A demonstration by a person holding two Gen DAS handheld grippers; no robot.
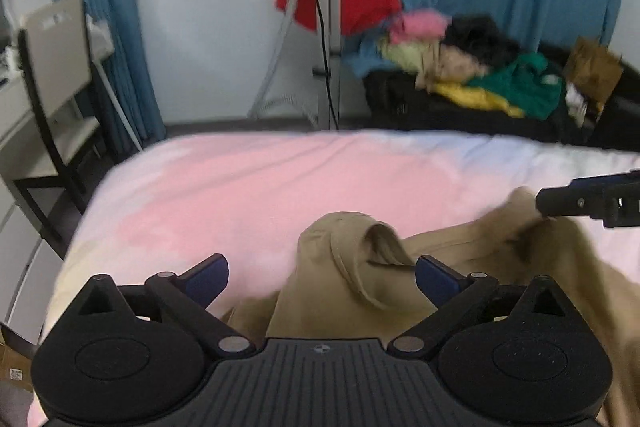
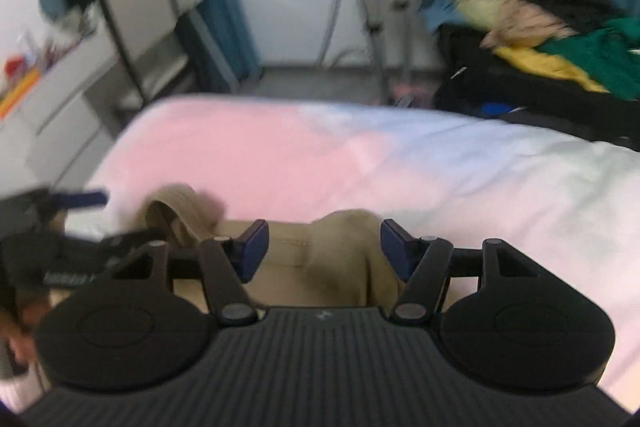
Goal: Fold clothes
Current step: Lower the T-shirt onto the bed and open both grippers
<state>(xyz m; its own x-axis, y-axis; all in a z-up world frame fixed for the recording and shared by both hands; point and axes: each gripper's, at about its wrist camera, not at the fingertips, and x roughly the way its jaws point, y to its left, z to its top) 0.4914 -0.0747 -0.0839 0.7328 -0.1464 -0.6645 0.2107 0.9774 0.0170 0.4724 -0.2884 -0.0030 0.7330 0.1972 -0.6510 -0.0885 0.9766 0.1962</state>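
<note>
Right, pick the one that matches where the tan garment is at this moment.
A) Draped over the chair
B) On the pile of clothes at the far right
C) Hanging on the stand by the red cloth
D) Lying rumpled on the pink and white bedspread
D: the tan garment lies crumpled on the pink and white bedspread, just ahead of both open tongs, left and right.

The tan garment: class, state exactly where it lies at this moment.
In both wrist views the tan garment lies crumpled on the near edge of the pink-and-white bed, just beyond the left gripper and the right gripper.
</note>
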